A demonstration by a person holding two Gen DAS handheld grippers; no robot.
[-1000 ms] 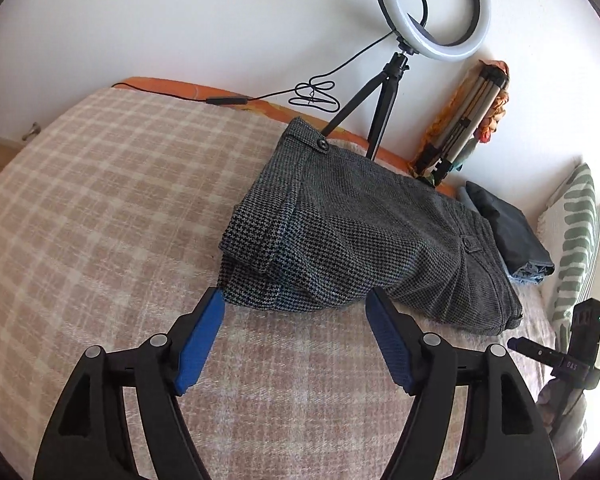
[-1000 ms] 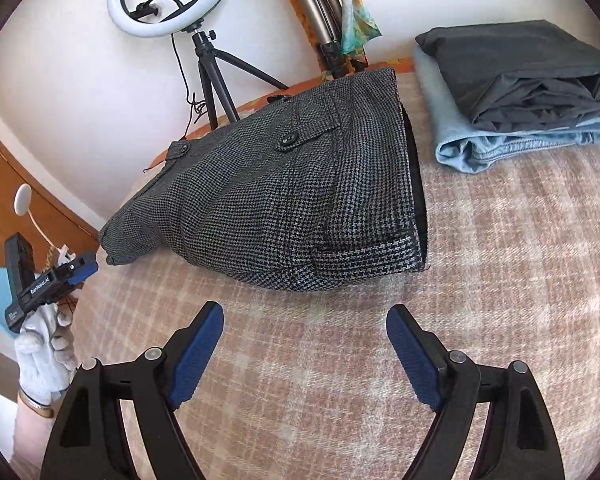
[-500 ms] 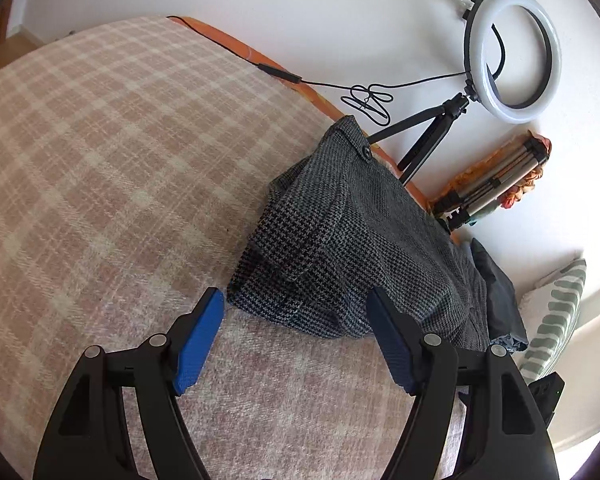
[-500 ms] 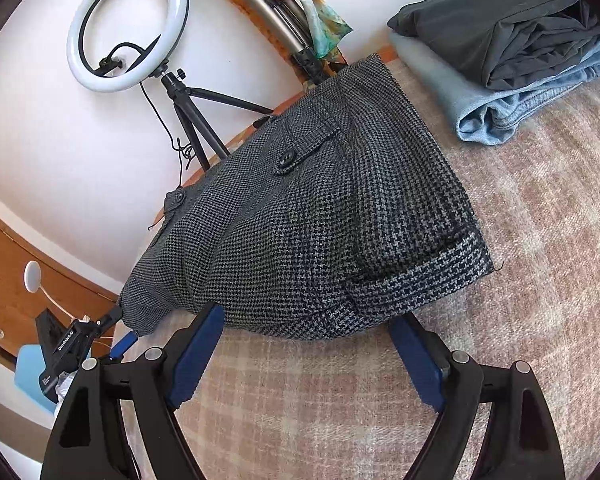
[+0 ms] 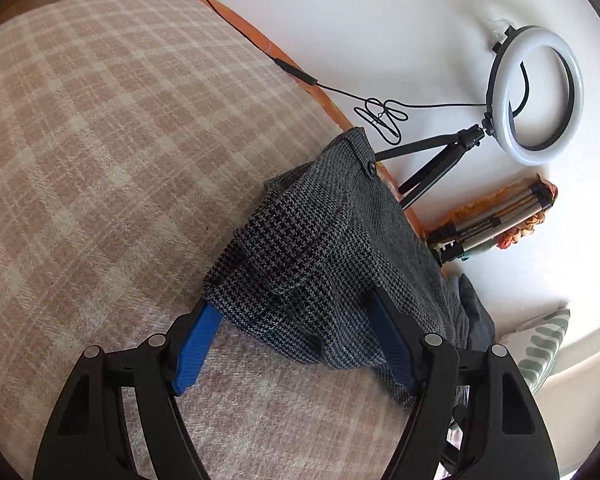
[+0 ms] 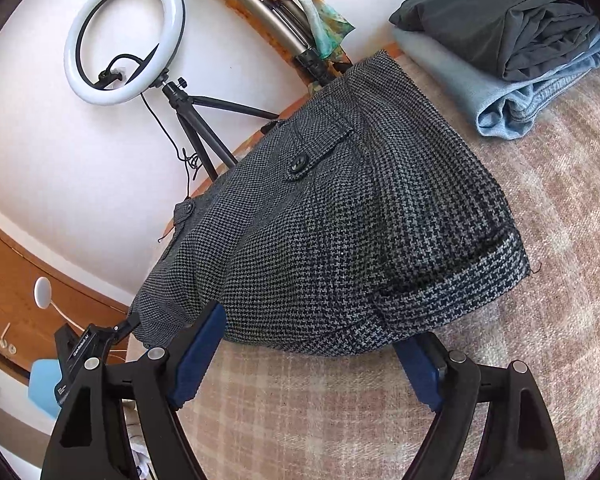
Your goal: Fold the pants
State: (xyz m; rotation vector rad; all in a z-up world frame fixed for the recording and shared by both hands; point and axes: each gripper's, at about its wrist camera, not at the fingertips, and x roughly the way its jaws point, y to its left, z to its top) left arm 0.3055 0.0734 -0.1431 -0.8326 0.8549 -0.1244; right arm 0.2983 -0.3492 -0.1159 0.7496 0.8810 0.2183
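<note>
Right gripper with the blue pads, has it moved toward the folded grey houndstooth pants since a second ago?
Yes. The right gripper has closed in on the grey houndstooth pants lying on the plaid blanket; its jaws, just narrowing, now straddle the near edge.

The right gripper (image 6: 308, 340), black-framed with blue pads and its jaws just closing, straddles the near folded edge of the grey houndstooth wool pants (image 6: 340, 216) on the pink-and-cream plaid blanket (image 6: 560, 280), with a stack of dark and light-blue folded clothes (image 6: 512, 44) beyond to its right.
</note>
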